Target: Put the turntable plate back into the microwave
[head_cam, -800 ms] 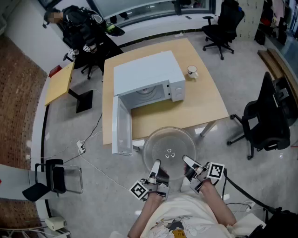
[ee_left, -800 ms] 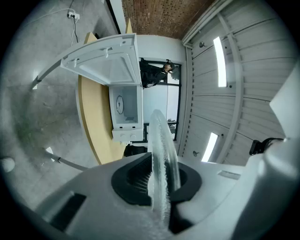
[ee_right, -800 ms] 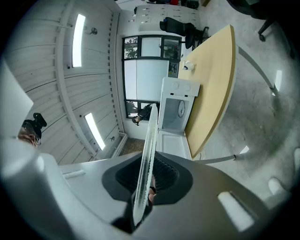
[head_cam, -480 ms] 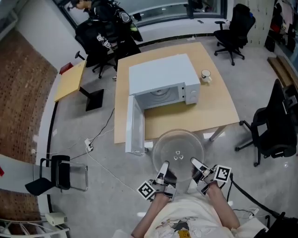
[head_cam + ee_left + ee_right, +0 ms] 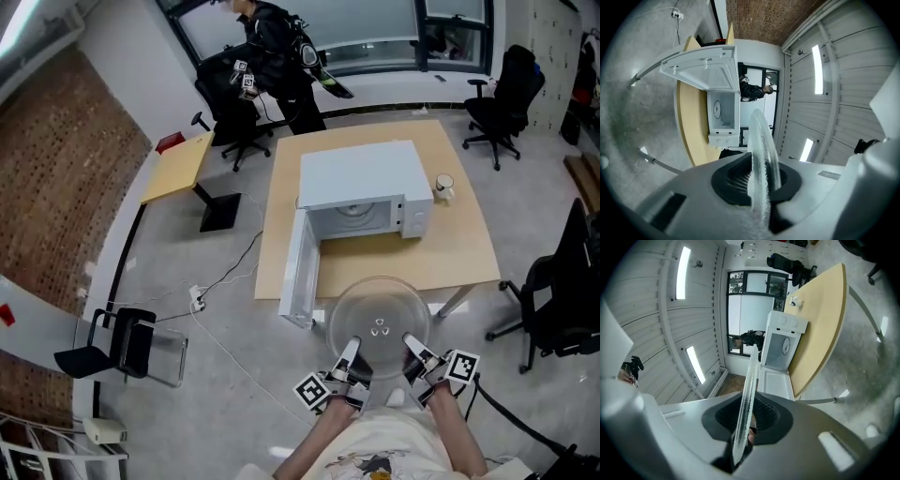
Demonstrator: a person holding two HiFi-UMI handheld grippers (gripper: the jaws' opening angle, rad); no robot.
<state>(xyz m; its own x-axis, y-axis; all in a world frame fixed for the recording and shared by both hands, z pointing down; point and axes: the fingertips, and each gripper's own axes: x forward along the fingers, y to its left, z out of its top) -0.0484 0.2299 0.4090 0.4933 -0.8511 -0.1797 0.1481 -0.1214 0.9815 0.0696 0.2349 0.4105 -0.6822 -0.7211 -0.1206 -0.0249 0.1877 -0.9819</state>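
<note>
One clear round turntable plate (image 5: 379,314)

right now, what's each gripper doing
Left gripper: closed on the near rim of the round clear glass turntable plate.
Right gripper: closed on the same plate's rim.

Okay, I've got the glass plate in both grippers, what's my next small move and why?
Probably carry the turntable plate forward, kept level, toward the microwave. The left gripper and right gripper both clamp its near rim, the door stands open at the left, and the plate is well short of the cavity.
</note>
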